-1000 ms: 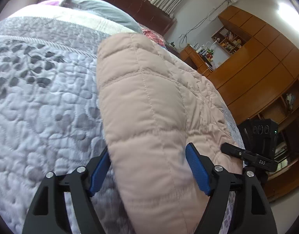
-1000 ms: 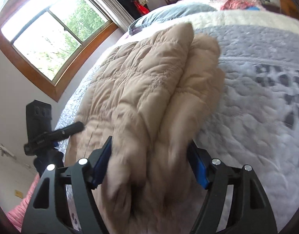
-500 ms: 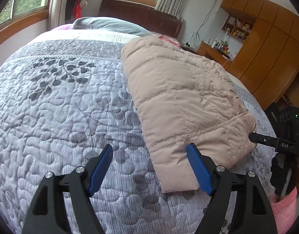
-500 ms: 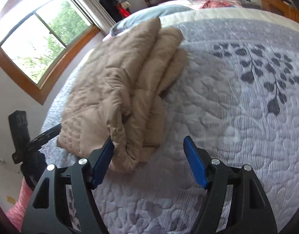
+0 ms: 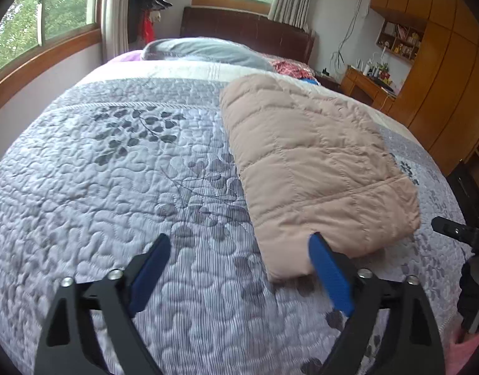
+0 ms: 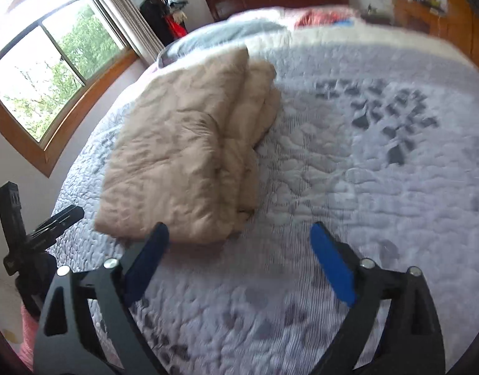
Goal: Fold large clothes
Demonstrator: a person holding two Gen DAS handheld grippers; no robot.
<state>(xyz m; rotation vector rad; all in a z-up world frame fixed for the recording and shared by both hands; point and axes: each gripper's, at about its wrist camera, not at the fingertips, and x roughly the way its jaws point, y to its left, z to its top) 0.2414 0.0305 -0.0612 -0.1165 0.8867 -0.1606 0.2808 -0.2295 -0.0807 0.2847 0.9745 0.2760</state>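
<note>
A beige quilted jacket point(image 5: 314, 162) lies folded in a thick rectangle on the grey quilted bedspread point(image 5: 114, 172). It also shows in the right wrist view point(image 6: 183, 153), with its stacked folded layers facing right. My left gripper point(image 5: 239, 247) is open and empty above the bedspread, with the jacket's near corner by its right finger. My right gripper point(image 6: 239, 240) is open and empty above the bedspread, with the jacket's near edge by its left finger.
Pillows point(image 5: 205, 51) and a dark headboard point(image 5: 245, 29) lie at the bed's far end. Wooden wardrobes point(image 5: 442, 87) and a desk point(image 5: 367, 87) stand on the right. Windows point(image 6: 46, 72) line the other wall. A black tripod device point(image 6: 27, 234) stands beside the bed.
Both grippers have pulled back and up from the folded jacket, which was between their open fingers a second ago. The jacket now lies free on the bed.
</note>
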